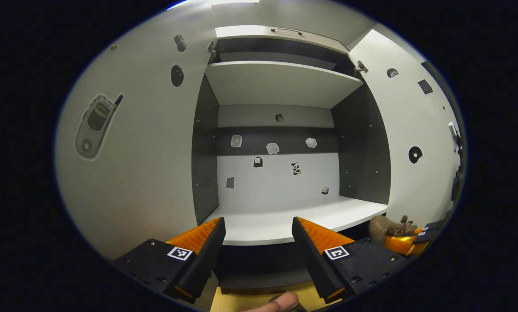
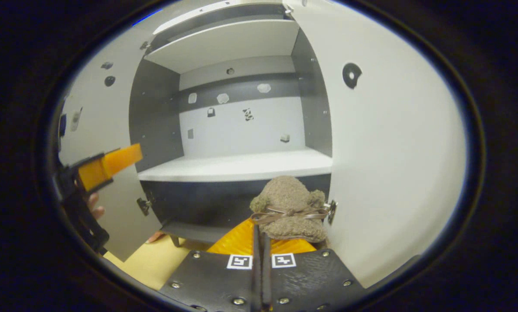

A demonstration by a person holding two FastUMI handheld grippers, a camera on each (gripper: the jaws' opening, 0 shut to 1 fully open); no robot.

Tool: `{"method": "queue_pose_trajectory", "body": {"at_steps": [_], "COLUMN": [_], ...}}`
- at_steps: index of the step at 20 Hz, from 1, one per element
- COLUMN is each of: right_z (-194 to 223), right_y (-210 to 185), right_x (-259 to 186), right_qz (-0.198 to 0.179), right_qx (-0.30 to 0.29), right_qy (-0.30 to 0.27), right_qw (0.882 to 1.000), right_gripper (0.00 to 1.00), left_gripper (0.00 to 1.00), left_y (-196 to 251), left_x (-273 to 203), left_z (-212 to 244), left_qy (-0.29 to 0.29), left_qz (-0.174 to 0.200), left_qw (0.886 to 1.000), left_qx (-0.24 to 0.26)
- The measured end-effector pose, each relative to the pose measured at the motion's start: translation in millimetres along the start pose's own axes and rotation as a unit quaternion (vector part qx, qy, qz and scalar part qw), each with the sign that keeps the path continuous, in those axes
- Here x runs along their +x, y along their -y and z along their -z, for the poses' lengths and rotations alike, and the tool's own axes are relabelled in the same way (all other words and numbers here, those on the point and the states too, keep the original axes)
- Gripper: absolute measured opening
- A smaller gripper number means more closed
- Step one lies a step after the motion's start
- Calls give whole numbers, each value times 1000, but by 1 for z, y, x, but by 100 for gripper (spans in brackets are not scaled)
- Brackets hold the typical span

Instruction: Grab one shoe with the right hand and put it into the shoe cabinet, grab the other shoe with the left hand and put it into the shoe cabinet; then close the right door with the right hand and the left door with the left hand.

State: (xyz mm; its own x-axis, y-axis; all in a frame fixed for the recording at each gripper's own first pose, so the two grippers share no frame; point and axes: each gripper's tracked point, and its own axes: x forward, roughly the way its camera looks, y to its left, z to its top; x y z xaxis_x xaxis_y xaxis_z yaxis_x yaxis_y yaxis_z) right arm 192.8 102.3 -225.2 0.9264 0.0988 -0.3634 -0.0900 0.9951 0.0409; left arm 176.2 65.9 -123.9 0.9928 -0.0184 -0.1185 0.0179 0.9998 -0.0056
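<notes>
the right gripper has its jaws clamped on the shoe, just below the cabinet shelf. it should lift clear of the shelf edge, then push in deep. the left gripper waits, jaws apart.

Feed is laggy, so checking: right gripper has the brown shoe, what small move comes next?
Probably carry it forward and up onto the white shelf. The right gripper looks shut on the brown shoe, which hangs below and in front of the shelf edge, and both cabinet doors stand open. The left gripper is open, holding nothing.
</notes>
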Motion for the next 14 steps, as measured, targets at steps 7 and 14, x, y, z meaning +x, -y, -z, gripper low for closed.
{"method": "queue_pose_trajectory", "body": {"at_steps": [7,14], "right_z": [-101,-152], "right_y": [-34,-68], "right_x": [14,99], "right_qz": [-29,-25], "right_qx": [-19,-71], "right_qy": [16,-42], "right_qw": [999,996], "right_gripper": [2,2], "left_gripper": [94,95], "left_y": [-11,-22], "left_x": [-1,0], "left_z": [0,-3], "left_qy": [-3,5], "left_qz": [-5,-15], "left_qw": [1000,1000], "left_qx": [-9,-1]}}
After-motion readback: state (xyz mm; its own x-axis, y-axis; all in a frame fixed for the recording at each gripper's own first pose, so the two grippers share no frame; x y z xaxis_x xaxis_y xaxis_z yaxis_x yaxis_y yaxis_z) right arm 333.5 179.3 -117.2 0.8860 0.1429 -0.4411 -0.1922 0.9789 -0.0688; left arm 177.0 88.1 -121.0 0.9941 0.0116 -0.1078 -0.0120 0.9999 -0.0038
